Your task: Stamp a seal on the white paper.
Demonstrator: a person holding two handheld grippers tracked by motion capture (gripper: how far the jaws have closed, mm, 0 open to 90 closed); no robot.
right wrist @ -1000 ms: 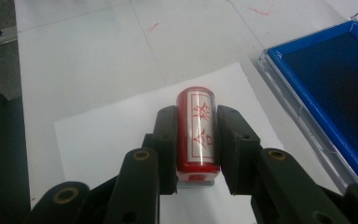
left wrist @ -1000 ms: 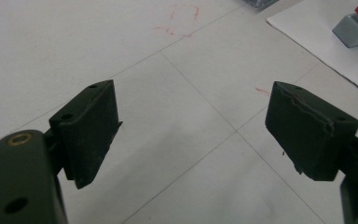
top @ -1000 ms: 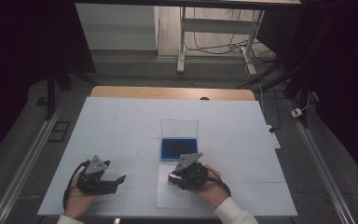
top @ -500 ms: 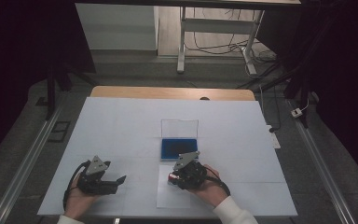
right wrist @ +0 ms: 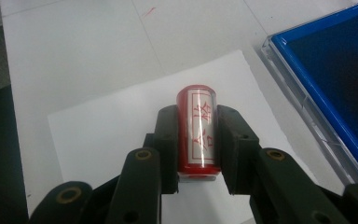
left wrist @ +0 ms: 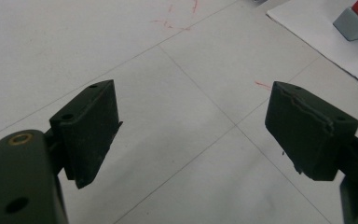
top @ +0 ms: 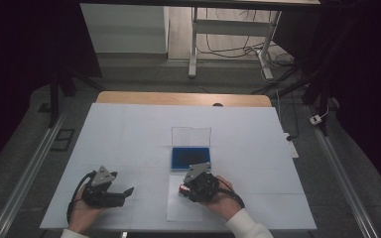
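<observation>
A red cylindrical stamp [right wrist: 196, 140] with a clear label of red characters lies sideways between my right gripper's [right wrist: 198, 114] pads, which are shut on it. It hovers just over a white paper sheet [right wrist: 107, 130]. In the high view the right gripper [top: 183, 189] sits near the table's front, just in front of the blue ink pad [top: 191, 157], and the stamp [top: 182, 189] pokes out to its left. The ink pad [right wrist: 340, 74] lies open in a clear case to the right of the stamp. My left gripper [top: 127, 192] rests at the front left, open, with bare table between its jaws [left wrist: 191, 116].
The ink pad's clear lid [top: 191, 136] stands upright behind it. The white table cover [top: 129, 139] spreads wide around both hands. A corner of the paper sheet [left wrist: 307, 18] shows far off in the left gripper view. The wooden table edge [top: 178, 98] runs along the back.
</observation>
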